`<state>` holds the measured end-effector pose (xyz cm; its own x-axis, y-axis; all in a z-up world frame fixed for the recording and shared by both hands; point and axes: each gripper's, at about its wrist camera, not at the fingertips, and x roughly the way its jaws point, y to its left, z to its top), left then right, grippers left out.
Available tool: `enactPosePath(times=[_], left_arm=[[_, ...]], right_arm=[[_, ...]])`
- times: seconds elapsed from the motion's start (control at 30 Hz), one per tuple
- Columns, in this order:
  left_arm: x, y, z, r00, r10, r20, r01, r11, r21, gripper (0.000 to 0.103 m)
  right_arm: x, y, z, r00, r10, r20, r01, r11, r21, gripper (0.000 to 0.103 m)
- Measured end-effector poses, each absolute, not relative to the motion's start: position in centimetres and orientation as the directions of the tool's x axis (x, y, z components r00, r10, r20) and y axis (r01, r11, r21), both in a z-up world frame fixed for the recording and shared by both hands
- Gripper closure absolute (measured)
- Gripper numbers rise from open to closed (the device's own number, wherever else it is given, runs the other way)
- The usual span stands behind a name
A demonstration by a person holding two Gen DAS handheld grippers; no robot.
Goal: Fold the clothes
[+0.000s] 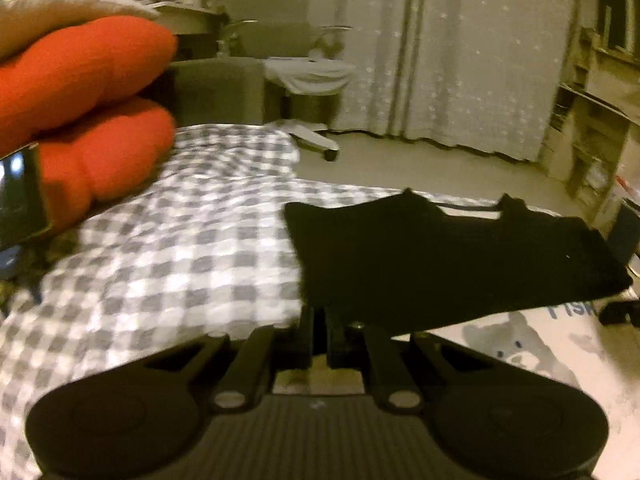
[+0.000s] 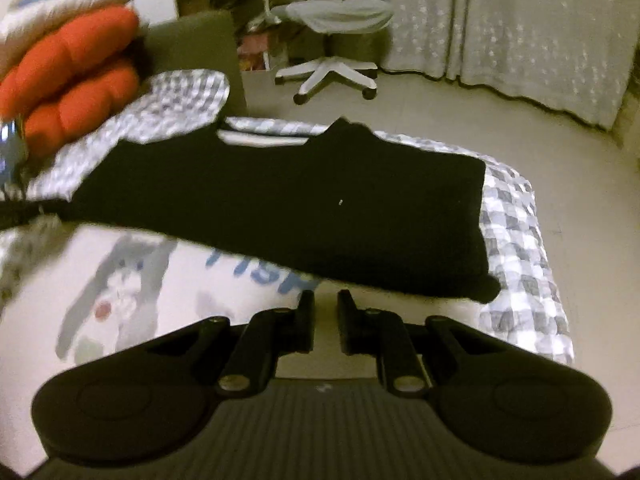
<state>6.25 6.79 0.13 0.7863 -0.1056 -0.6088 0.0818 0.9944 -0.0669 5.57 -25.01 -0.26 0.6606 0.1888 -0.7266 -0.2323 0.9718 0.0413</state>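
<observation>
A black garment (image 1: 440, 256) lies spread over the bed, its neckline at the far side. My left gripper (image 1: 320, 312) is shut on the garment's near left corner, and the cloth runs off to the right from its fingertips. In the right wrist view the same black garment (image 2: 300, 208) stretches across the middle. My right gripper (image 2: 326, 300) sits just short of its near edge, with a narrow gap between the fingers and nothing in it.
The bed has a grey-and-white checked cover (image 1: 180, 248) and a white cloth with a cartoon print (image 2: 132, 288) under the garment. An orange padded object (image 1: 80, 100) lies at the left. A white office chair (image 2: 332, 68), curtains and shelves (image 1: 592, 128) stand beyond the bed.
</observation>
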Motion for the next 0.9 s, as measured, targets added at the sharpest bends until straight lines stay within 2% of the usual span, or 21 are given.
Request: enactPosePath(times=[0.2,0.37,0.57,0.9], left_arm=[[3.0,6.5,0.7,0.786,-0.169,-0.595,0.145,0.986,-0.087,0.096],[1.8,5.8,-1.3,0.738,-0.142,-0.659,0.137,0.989,-0.06,0.095],[-1.7,5.0,-1.2,0.738,-0.097,-0.668,0.127,0.992,-0.004,0.096],[-7.4,4.6,-1.3,0.727,-0.109,-0.678,0.116,0.993,-0.035,0.096]], right_arm=[[3.3,-25.1,-0.1,0.663,0.176,-0.727,-0.225,0.974,0.031,0.086],[0.3,-24.8,-0.2,0.666,0.182,-0.724,-0.212,0.976,0.051,0.084],[-3.5,-25.1,-0.4,0.666,0.183,-0.723,-0.209,0.976,0.055,0.079],[-9.8,-26.2,-0.7,0.673,0.179,-0.718,-0.218,0.975,0.039,0.078]])
